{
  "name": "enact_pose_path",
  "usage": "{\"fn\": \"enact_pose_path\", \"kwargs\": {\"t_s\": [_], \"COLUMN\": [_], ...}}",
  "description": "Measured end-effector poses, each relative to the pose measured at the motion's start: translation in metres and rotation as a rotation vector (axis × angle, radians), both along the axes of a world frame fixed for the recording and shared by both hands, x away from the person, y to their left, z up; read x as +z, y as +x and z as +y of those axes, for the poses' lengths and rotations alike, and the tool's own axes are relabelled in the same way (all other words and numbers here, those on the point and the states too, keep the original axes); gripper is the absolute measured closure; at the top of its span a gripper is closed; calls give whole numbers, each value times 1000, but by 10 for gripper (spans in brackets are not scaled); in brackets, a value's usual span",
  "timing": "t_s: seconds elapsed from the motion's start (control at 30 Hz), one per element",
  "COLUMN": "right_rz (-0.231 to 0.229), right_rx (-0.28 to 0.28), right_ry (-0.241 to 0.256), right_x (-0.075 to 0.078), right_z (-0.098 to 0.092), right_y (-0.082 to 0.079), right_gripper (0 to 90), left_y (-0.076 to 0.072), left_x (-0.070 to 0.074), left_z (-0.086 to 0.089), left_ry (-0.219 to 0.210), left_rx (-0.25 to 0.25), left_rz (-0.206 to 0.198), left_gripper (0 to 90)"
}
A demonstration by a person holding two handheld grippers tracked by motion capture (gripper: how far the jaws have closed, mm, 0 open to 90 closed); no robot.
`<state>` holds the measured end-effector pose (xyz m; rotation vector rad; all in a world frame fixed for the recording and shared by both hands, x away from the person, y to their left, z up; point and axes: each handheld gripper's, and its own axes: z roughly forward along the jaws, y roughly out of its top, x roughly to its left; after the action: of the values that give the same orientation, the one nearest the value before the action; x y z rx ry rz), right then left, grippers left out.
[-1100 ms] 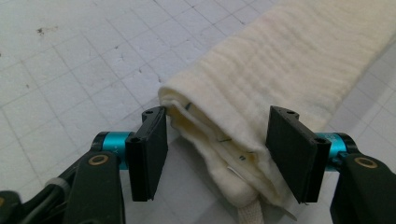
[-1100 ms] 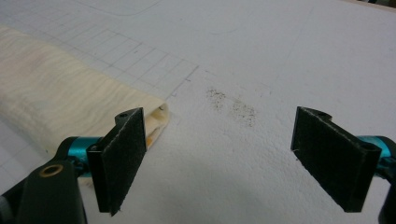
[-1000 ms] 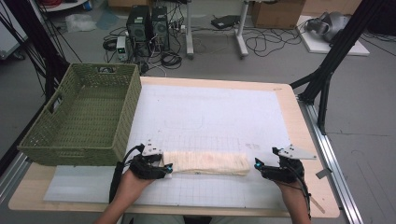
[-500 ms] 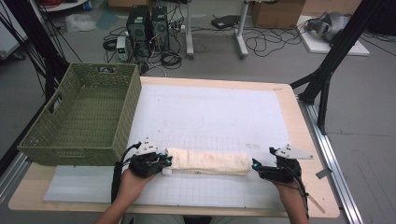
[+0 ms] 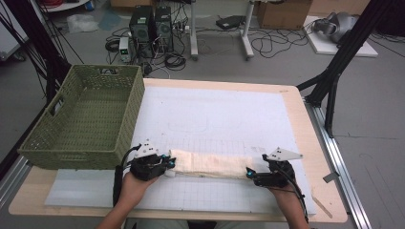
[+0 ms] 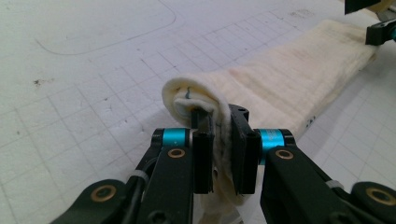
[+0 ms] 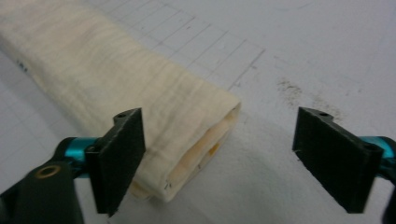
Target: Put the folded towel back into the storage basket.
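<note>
Lifted since before, left gripper (image 6: 223,156) pinches cloth (image 5: 210,163) beside basket (image 5: 81,119).

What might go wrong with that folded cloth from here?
The left gripper pinches just a curled end of the cloth, so that end might slip free or the folds come loose if it is lifted. The right gripper is open, with the cloth's other end lying beside one of its fingers rather than centred; closing now may catch little or nothing.
</note>
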<state>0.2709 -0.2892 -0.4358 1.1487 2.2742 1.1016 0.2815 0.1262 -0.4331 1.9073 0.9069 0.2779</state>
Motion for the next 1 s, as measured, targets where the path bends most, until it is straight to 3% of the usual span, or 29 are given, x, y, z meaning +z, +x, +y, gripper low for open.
{"fn": "enact_pose_path", "kwargs": {"t_s": [0.37, 0.5, 0.67, 0.83, 1.0], "right_rz": [74, 107, 113, 100, 111], "right_rx": [91, 92, 70, 68, 87], "right_ry": [-18, 7, 14, 15, 47], "right_x": [-8, -10, -10, -9, -10], "right_z": [12, 12, 14, 18, 20], "right_y": [0, 0, 0, -1, -1], "right_gripper": [322, 338, 357, 527, 700], "left_y": [0, 0, 0, 0, 1], "left_x": [1, 0, 0, -1, -1], "left_z": [2, 1, 1, 0, 1], "left_ry": [-8, -10, -9, -8, -5], "left_rx": [1, -3, -4, -4, -5], "left_rz": [-20, -20, -18, -17, -20], "left_gripper": [805, 805, 803, 802, 802]}}
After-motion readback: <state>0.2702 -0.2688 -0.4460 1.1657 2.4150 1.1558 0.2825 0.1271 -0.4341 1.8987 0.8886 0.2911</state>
